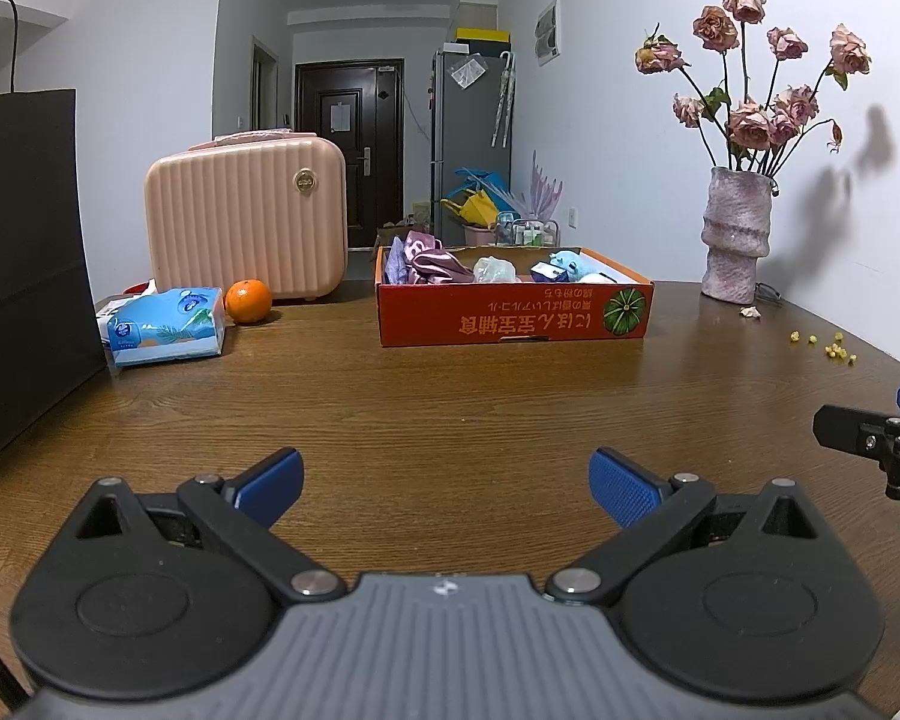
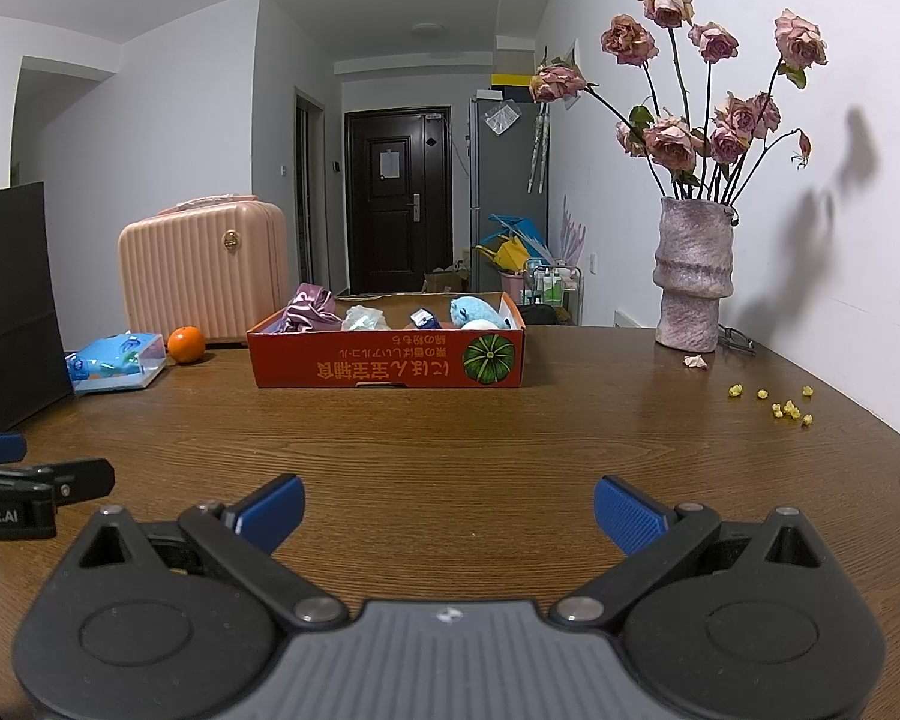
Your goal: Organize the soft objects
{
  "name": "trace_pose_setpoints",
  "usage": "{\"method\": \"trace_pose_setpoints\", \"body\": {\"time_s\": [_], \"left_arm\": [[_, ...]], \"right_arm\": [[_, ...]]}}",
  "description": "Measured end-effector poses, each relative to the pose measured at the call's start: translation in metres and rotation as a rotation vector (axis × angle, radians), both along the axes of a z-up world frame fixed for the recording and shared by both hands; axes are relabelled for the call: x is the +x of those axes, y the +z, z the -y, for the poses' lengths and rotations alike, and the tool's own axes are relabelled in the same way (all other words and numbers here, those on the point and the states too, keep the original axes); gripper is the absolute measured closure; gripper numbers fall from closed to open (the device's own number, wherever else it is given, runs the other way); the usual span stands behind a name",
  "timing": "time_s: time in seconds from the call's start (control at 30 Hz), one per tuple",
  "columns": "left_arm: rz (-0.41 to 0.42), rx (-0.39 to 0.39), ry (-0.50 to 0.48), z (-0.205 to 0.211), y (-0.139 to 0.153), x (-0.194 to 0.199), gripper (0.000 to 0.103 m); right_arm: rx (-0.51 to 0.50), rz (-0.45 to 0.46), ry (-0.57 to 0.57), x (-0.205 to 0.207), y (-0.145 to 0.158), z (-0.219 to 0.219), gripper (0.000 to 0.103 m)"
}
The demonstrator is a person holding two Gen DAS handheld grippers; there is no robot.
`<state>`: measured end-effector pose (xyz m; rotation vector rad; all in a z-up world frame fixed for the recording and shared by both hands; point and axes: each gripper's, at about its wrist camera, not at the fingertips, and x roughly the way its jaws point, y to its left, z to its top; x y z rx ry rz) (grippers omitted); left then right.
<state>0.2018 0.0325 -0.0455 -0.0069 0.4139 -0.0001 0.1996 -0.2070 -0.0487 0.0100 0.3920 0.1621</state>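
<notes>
Ahead of both grippers' fingers sits a red box [image 2: 384, 360] holding soft items, seemingly gathered there. Left gripper [image 1: 447, 483] and right gripper [image 2: 449, 507] hover with fingers spread wide, empty.

We see the black paper bag [image 1: 24, 264] cut off at the left edge, and the box wall [image 1: 513, 309] hides the lower parts of the soft things inside.

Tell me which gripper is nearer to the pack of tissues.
Left. The left gripper hovers open over the table with the tissue pack ahead to its left. The right gripper, also open, sits further right, so the pack lies farther across from it.
</notes>
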Motion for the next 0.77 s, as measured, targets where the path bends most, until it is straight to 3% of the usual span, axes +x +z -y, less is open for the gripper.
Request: {"method": "trace_pose_setpoints", "body": {"time_s": [0.77], "left_arm": [[0.009,-0.030,-0.019,-0.0050,-0.0007,0.0027,0.000]], "right_arm": [[-0.003,0.003,0.004,0.0032,0.0019,-0.0012,0.000]]}}
